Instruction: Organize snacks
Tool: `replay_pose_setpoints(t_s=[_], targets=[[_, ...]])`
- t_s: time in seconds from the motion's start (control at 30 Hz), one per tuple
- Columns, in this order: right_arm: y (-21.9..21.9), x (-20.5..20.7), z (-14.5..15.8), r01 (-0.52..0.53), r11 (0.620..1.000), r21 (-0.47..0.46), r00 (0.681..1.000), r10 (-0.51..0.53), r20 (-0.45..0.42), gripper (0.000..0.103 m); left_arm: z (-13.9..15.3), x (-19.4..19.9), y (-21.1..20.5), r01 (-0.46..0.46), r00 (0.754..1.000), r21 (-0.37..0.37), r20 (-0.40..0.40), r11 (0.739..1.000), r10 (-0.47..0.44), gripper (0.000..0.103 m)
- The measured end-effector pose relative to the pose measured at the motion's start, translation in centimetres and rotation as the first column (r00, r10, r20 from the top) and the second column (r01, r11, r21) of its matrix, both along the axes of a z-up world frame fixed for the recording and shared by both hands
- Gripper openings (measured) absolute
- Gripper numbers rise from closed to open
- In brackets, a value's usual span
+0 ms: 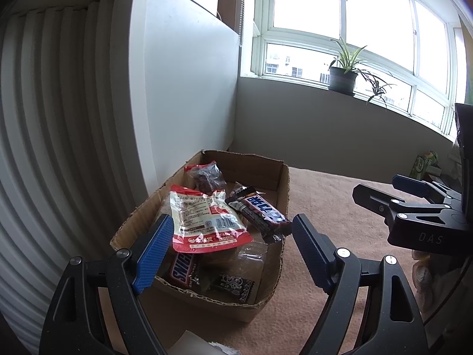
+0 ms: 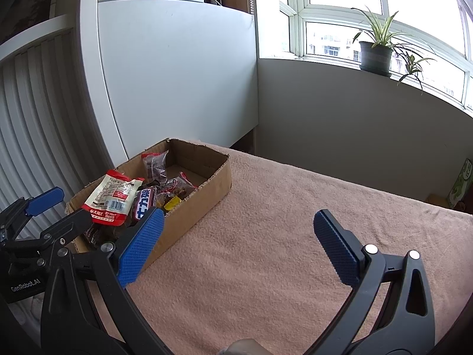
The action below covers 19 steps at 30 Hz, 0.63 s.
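Note:
A shallow cardboard box (image 1: 282,183) (image 2: 207,189) sits at the left edge of a table covered in pink towel cloth. It holds several snacks: a red-and-white packet (image 1: 204,219) (image 2: 111,198) on top, a dark chocolate bar (image 1: 260,211) (image 2: 145,204), a Snickers bar (image 1: 183,269) and a clear bag of dark pieces (image 1: 207,177) (image 2: 155,162). My left gripper (image 1: 233,254) (image 2: 56,210) hangs open just above the box's near end, its jaws either side of the packet without touching it. My right gripper (image 2: 239,245) (image 1: 381,188) is open over bare cloth to the right of the box.
The pink cloth (image 2: 295,207) stretches right of the box. A white cabinet panel (image 2: 177,74) and a slatted wall stand behind the box. A potted plant (image 2: 375,53) is on the windowsill. A green carton (image 2: 459,186) sits at the far right edge.

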State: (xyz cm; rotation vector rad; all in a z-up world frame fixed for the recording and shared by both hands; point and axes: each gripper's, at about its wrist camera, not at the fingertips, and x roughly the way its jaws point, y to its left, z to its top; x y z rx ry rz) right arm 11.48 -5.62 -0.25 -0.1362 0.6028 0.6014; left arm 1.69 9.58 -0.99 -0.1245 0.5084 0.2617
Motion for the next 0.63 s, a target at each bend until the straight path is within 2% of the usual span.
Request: replay_pose_setpoints(t_s=[0.63], targets=[[-0.09, 0.05, -0.15, 0.001, 1.000, -0.013, 1.000, -0.001, -0.002, 0.103, -0.03, -0.17, -0.19, 0.009, 1.000, 0.013, 0.014, 1.000, -0.009, 0.082]])
